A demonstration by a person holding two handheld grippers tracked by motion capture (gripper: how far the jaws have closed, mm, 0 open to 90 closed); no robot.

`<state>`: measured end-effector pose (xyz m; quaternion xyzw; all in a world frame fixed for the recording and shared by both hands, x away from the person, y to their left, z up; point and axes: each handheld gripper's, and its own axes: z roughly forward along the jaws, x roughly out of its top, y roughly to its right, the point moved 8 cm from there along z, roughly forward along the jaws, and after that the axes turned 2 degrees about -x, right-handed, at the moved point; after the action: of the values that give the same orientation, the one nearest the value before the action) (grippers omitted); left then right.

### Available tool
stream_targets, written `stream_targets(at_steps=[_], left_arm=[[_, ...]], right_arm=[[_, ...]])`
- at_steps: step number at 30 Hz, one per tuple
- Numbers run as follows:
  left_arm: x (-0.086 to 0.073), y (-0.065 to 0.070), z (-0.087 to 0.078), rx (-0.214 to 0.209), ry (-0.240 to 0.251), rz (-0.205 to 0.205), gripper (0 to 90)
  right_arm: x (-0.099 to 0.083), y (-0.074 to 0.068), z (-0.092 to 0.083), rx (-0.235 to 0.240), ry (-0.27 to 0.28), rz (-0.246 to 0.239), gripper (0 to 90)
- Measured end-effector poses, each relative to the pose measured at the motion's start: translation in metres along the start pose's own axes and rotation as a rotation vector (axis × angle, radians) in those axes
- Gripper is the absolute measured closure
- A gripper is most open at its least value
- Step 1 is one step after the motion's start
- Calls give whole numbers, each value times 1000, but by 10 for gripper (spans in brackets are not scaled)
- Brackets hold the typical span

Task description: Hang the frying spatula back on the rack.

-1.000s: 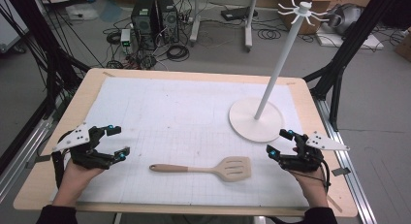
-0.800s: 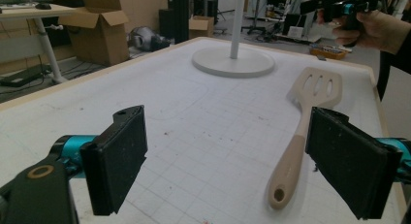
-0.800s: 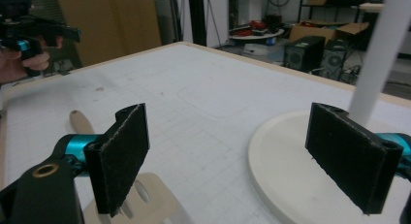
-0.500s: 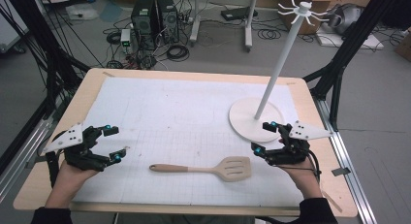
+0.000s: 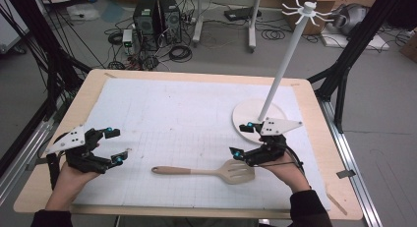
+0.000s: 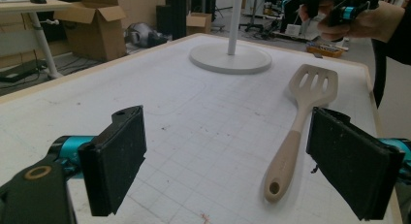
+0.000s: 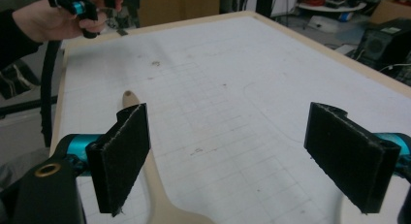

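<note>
Over the last second the right gripper (image 5: 242, 138) has come in from the table's right edge toward the slotted head of the spatula (image 5: 206, 171), and it now hangs just above and beside that head with its jaws spread wide and nothing between them; in the right gripper view the wooden handle (image 7: 145, 161) runs up past the left pad, so the tool is not yet caught. That shift suggests the pick-up is about to start, probably so the spatula can go to the white stand (image 5: 273, 97). The left gripper (image 5: 116, 144) has barely moved; it sits near the handle's end, fully open and empty, with the spatula (image 6: 295, 132) lying flat on the gridded mat (image 5: 187, 119) just inside its right pad. Counted: one spatula, one stand with a round base and hooked top, one mat, two grippers, both unloaded
</note>
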<state>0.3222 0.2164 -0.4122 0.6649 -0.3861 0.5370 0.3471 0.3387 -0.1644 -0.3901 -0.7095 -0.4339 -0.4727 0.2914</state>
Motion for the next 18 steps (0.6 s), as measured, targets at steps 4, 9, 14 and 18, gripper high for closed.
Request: stream_targets(at_steps=[4,9,14,18], left_arm=[[-1,1,2,-8,-7,0,148],[-3,2,3,-13,-17,3,148],[-5,1,4,-16,-29,3,148],[-6,2,5,-19,-34,4,148]], right_arm=[[1,-7,12,30,-41,-24,159],[2,-19,35,74,-91,-45,166],[-4,-29,55,108,-167,-65,175],[-8,-35,66,131,-213,-91,202]])
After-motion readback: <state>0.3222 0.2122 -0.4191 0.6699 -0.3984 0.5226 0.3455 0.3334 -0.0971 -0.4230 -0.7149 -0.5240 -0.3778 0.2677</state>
